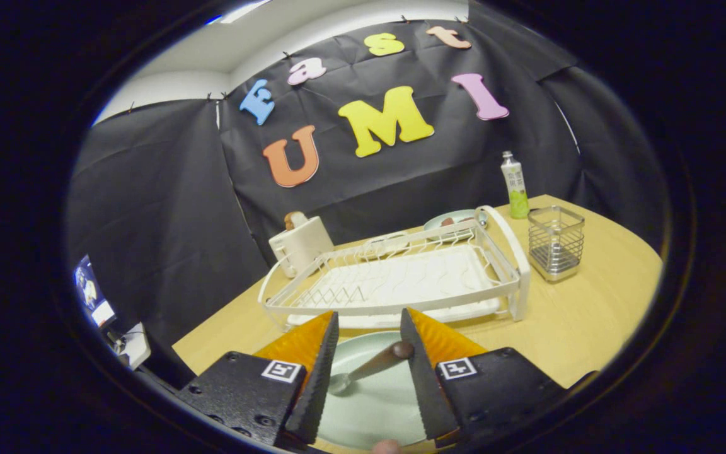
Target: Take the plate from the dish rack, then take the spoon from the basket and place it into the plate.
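A pale green plate (372, 403) lies on the wooden table just in front of the white dish rack (401, 280). A spoon (369, 367) with a dark handle and a metal bowl rests across the plate, between my fingers and touching neither. My gripper (369, 331) hovers above the plate, open, with its fingertips near the rack's front edge. The rack itself holds no dishes. The wire basket (555, 243) stands to the right of the rack.
A white toaster (300, 246) sits behind the rack's left end. Behind the rack lies another plate (454, 219) with small items on it, and a green bottle (514, 186) stands near the back wall. Bare table spreads to the right, in front of the basket.
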Demonstrator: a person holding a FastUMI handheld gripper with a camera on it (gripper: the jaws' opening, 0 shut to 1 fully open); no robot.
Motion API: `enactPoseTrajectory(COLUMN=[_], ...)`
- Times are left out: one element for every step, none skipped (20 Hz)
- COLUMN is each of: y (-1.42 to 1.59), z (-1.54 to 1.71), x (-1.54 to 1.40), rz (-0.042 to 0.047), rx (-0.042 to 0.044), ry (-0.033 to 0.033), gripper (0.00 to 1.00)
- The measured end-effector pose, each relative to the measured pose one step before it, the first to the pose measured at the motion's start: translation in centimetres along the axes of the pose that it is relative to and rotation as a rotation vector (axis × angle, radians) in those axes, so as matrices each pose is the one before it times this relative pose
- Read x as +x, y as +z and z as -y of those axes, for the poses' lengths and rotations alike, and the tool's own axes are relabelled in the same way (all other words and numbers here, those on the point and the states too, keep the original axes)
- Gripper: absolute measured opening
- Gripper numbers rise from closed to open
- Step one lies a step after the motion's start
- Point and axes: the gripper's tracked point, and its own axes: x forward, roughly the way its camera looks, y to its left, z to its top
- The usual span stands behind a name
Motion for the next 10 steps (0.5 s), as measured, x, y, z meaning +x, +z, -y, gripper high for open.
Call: enactPoseTrajectory(y=[0.935,0.88,0.891,0.971,1.031,1.081,1.013,1.122,1.353,1.349], z=[0.618,0.603,0.581,0.441,0.446,0.438,0.427,0.447,0.468,0.381], x=[-0.315,-0.354,-0.298,-0.408,-0.399,-0.338,-0.374,-0.443,-0.537,-0.448], rz=[0.02068,0.01996,0.01982,0.02138,0.02277,0.0228,0.02022,0.0222,0.03266,0.02938], rx=[-0.00446,-0.00878,-0.00949,-0.01172,-0.01563,-0.02018,-0.02691,-0.02712,-0.02472,-0.02911], ry=[-0.01275,-0.01622,-0.01562,-0.01463,-0.01645,-0.01727,-0.01899,-0.02108,-0.02205,-0.0217], gripper=[0.71,0.73,0.77,0.78,0.82,0.82,0.86,0.88,0.91,0.94])
